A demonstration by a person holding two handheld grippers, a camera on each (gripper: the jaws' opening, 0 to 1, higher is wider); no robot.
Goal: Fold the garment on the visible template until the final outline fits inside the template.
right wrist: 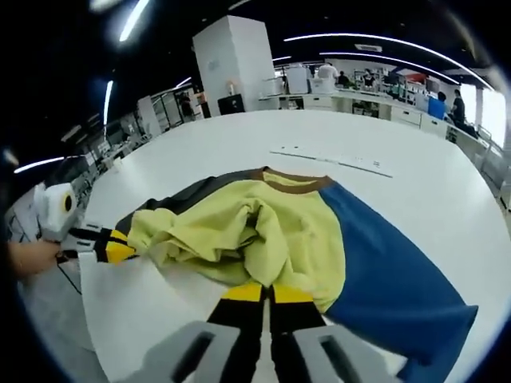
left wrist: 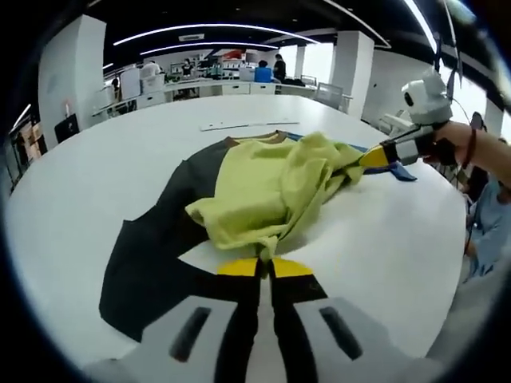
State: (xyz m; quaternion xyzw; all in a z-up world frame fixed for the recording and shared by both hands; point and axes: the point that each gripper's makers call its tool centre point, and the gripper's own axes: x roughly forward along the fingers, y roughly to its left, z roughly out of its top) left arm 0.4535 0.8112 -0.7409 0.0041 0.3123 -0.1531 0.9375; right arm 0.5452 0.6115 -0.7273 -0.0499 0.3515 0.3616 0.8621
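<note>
Both grippers' jaws (left wrist: 264,267) (right wrist: 267,293) pinched on opposite edges of bunched garment (left wrist: 271,187) (right wrist: 255,231).

surface: white table (left wrist: 96,167) | on it: bunched multicolour garment (left wrist: 271,183), thin white strip (right wrist: 331,159)

Lighting was bright and even, from long ceiling strip lights (left wrist: 192,33) and windows (left wrist: 471,96) at the room's edge. The white table (left wrist: 104,167) was washed pale with mild glare; shadows were soft. Fisheye bending was strong toward the edges. Background was soft, and the near jaws were slightly blurred.
</note>
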